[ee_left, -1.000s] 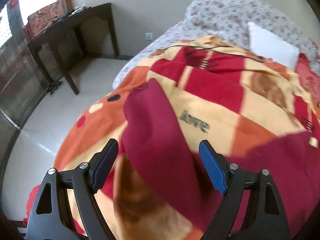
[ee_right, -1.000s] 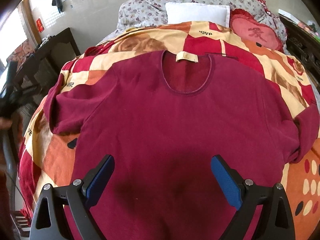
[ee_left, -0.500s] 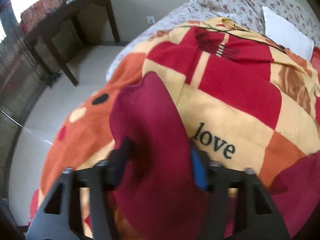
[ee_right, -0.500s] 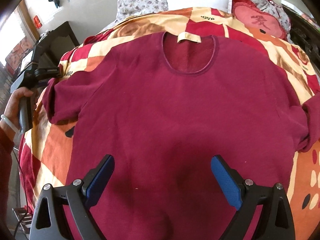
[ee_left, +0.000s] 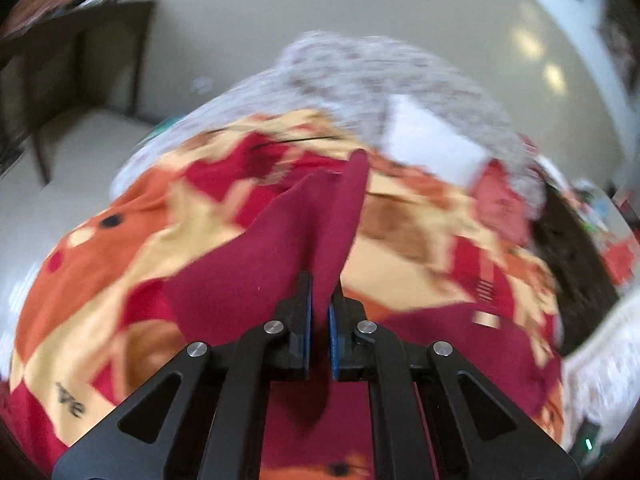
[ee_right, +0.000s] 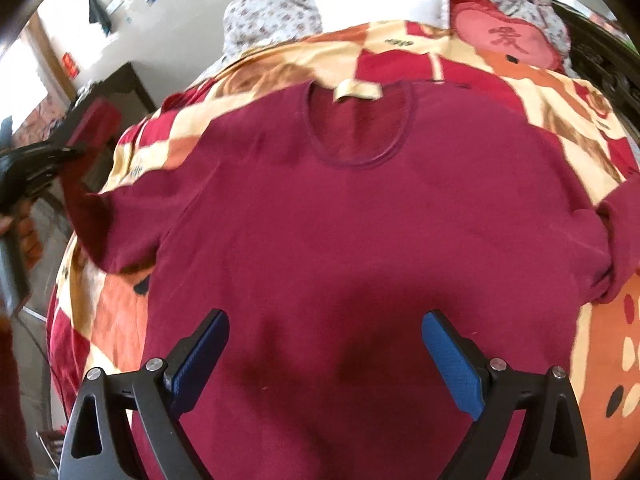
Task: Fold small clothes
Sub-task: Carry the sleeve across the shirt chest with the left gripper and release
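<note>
A dark red short-sleeved shirt (ee_right: 340, 220) lies flat, neckline away from me, on a red, orange and cream blanket (ee_right: 560, 92) covering the bed. My left gripper (ee_left: 319, 312) is shut on the shirt's left sleeve (ee_left: 304, 232) and holds it lifted off the blanket; it also shows at the left edge of the right wrist view (ee_right: 40, 160), pinching the raised sleeve. My right gripper (ee_right: 325, 360) is open and empty, hovering above the shirt's lower middle. The shirt's right sleeve (ee_right: 616, 248) lies bunched at the right.
A white pillow (ee_right: 380, 4) and a red heart cushion (ee_right: 508, 40) lie at the head of the bed, with a floral quilt (ee_left: 360, 80) behind. A dark wooden table (ee_left: 60, 60) stands on the floor left of the bed.
My left gripper closed on the left sleeve and lifted it off the blanket, swinging up and to the right. My right gripper stayed open and moved slightly forward over the shirt.
</note>
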Demonstrator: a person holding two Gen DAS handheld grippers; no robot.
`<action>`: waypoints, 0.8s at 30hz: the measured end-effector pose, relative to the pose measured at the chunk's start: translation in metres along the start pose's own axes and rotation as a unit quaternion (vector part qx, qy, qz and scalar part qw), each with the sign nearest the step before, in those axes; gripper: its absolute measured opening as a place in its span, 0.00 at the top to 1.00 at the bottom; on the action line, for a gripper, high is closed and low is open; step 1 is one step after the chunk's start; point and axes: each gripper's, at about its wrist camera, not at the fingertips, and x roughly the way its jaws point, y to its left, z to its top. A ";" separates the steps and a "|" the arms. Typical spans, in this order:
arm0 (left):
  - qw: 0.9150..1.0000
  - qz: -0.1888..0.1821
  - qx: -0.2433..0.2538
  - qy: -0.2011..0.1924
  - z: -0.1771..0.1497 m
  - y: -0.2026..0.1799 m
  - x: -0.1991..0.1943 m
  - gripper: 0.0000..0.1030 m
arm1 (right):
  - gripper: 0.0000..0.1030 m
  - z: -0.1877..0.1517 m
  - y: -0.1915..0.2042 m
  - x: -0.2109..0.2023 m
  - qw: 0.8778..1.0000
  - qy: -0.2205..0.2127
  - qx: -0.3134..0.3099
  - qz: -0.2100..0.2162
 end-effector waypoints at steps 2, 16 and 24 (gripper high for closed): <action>0.999 -0.038 0.031 -0.002 -0.007 -0.041 -0.006 0.95 | 0.07 0.003 -0.011 -0.008 1.000 -0.009 0.016 -0.003; 0.969 -0.077 0.188 0.142 -0.170 -0.198 0.103 0.85 | 0.07 -0.016 -0.106 -0.037 0.990 -0.024 0.135 -0.045; 0.969 -0.122 0.175 0.124 -0.153 -0.181 0.037 0.63 | 0.07 -0.014 -0.103 -0.031 0.992 -0.034 0.121 -0.014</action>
